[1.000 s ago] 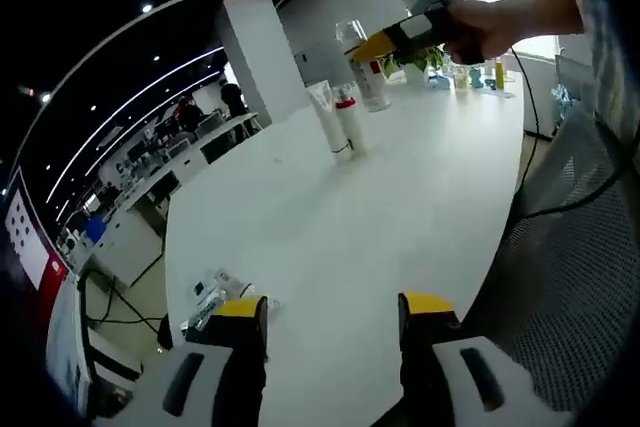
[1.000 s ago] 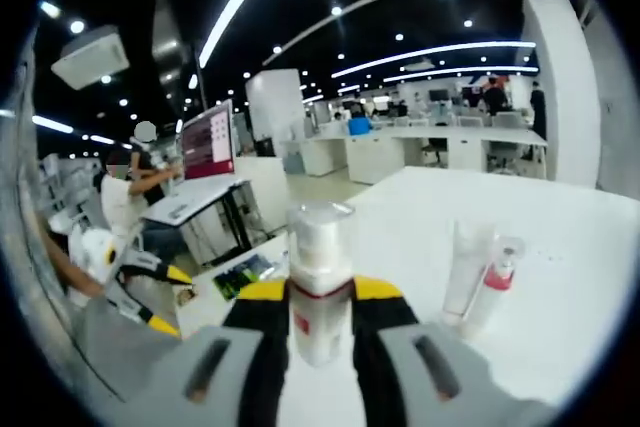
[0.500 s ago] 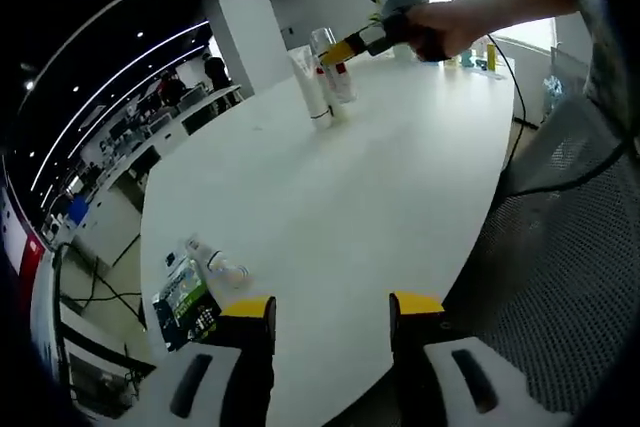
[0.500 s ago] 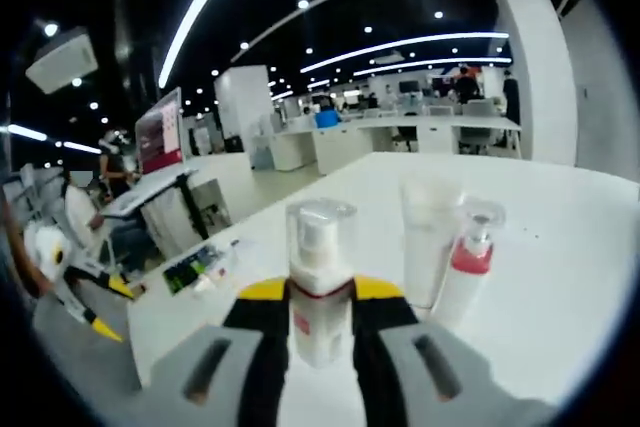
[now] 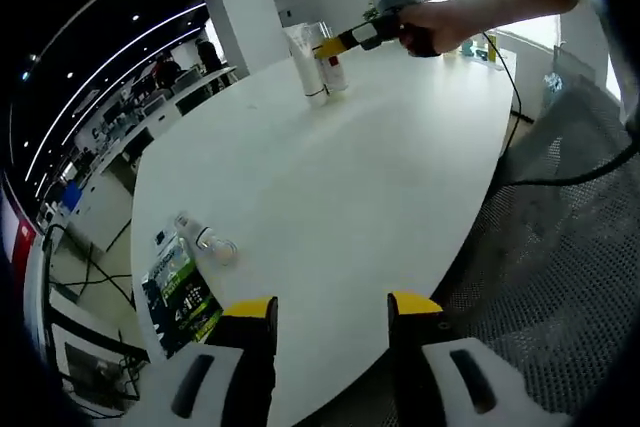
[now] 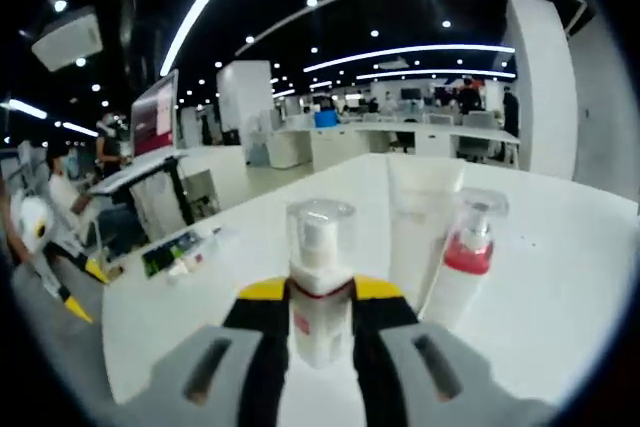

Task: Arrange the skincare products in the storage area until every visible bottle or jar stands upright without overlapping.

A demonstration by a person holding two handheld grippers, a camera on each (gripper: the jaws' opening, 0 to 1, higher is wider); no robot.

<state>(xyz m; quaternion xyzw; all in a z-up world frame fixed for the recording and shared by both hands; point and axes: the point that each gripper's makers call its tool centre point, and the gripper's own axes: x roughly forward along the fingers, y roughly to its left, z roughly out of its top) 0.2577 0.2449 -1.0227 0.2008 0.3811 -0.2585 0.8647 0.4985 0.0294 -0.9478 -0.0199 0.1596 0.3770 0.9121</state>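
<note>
- My right gripper [image 6: 320, 322] has its two yellow-tipped fingers [image 6: 262, 292] clamped on one clear-capped spray bottle [image 6: 320, 277], held upright with a red band across its white body, seen in the right gripper view.
- Just past it on the white counter [image 6: 560, 287] stand two more products, upright and touching or nearly so: one white tube [image 6: 423, 222] and one pump bottle [image 6: 462, 257] with a red collar and clear cap.
- That makes three upright skincare items clustered at this end of the counter, the held one just beside the other two; whether its base is on the surface I cannot tell.
- Far off to the left in the same view, a green-printed packet [image 6: 172, 250] lies flat near the counter's edge with a small pale item beside it.
- In the left gripper view, my left gripper [image 5: 330, 312] hovers low over the near counter edge, its two fingers [image 5: 253, 309] spread apart with nothing between them.
- Left of those fingers, the one green packet [image 5: 180, 292] lies flat at the rim, and one small clear bottle [image 5: 205, 240] lies on its side just beyond it, touching or nearly so.
- Across the counter [image 5: 340, 177], my right hand [image 5: 430, 25] holds the other gripper against the far cluster of bottles [image 5: 312, 55].
- A grey mesh chair back [image 5: 560, 247] sits against the counter's right side.
- Behind everything, an open office with desks, ceiling light strips and several distant people.
</note>
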